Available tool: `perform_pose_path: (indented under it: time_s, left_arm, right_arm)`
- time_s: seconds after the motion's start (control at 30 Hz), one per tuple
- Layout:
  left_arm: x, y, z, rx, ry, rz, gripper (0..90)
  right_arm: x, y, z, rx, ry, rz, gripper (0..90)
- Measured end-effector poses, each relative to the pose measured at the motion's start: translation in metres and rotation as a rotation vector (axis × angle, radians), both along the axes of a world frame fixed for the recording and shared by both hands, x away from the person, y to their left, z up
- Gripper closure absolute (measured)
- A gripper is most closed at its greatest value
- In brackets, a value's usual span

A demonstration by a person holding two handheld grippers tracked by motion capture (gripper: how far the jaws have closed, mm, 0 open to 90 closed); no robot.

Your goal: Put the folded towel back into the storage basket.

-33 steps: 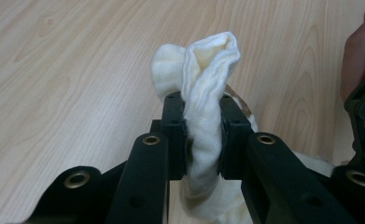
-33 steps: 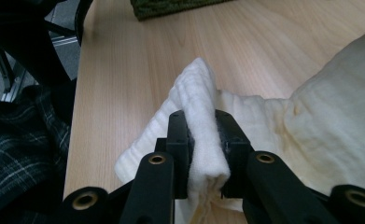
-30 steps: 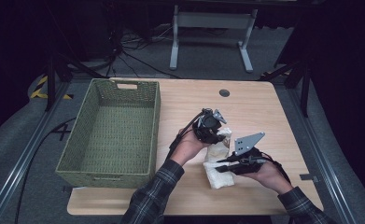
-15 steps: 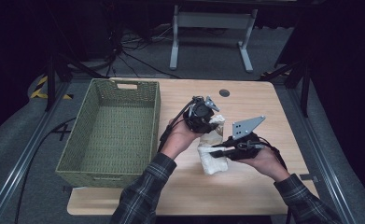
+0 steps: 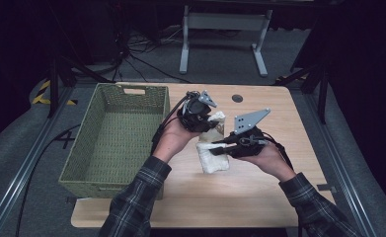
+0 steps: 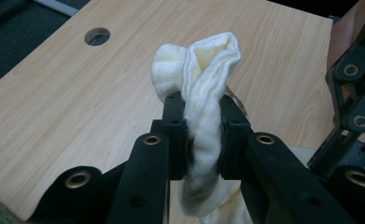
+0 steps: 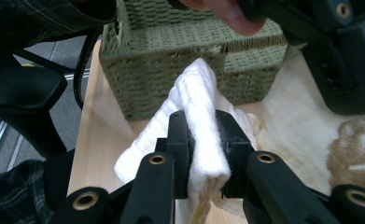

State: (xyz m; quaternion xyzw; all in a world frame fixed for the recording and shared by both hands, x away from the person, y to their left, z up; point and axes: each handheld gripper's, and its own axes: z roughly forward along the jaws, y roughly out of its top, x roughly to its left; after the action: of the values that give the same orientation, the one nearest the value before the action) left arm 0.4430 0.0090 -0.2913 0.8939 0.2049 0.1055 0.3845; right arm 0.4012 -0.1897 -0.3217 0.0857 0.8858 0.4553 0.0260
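A cream-white towel [image 5: 213,157] hangs above the wooden table [image 5: 259,197], held at two places. My left gripper [image 5: 211,121] is shut on a bunched upper corner of the towel [image 6: 203,98], whose folds stick up between the black jaws. My right gripper [image 5: 219,144] comes in from the right and is shut on another edge of the towel [image 7: 200,121]. In the right gripper view the towel spreads to the right with a brown printed pattern [image 7: 357,140]. The two grippers sit close together, left one a little higher and farther back.
A green woven basket [image 5: 84,170] stands on the left part of the table, open and with nothing in it; its wall [image 7: 180,56] rises just behind the towel. A round cable hole [image 5: 237,98] sits near the table's far edge. A metal stand [image 5: 223,22] stands on the floor beyond.
Both hands have risen and shifted toward the far side of the table, lifting the towel with them. Both grips stay as they were.
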Motion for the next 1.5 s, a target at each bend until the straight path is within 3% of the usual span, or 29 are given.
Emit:
perform_pose_path:
  time_s: [0.27,0.67,0.97,1.17,1.37,1.5]
  left_arm:
    - [0.005,0.027,0.011,-0.011,-0.015,-0.019,77.1]
    - [0.001,0.088,0.023,-0.02,-0.068,-0.012,77.1]
    - [-0.004,0.125,0.016,-0.043,-0.077,0.031,77.1]
    - [-0.006,0.141,0.01,-0.05,-0.088,0.047,77.1]
    - [-0.009,0.151,-0.003,-0.068,-0.072,0.063,77.1]
    - [-0.011,0.157,-0.01,-0.086,-0.062,0.075,77.1]
  right_arm:
    - [0.008,0.026,0.011,0.018,-0.009,-0.006,78.4]
    - [0.013,0.097,0.021,-0.007,-0.023,0.004,78.4]
    - [0.012,0.144,0.019,0.017,-0.033,0.038,78.3]
    - [0.012,0.165,0.014,0.037,-0.033,0.035,78.3]
    - [0.011,0.18,0.005,0.043,-0.018,0.028,78.3]
    - [0.007,0.195,-0.008,0.033,0.002,0.046,78.3]
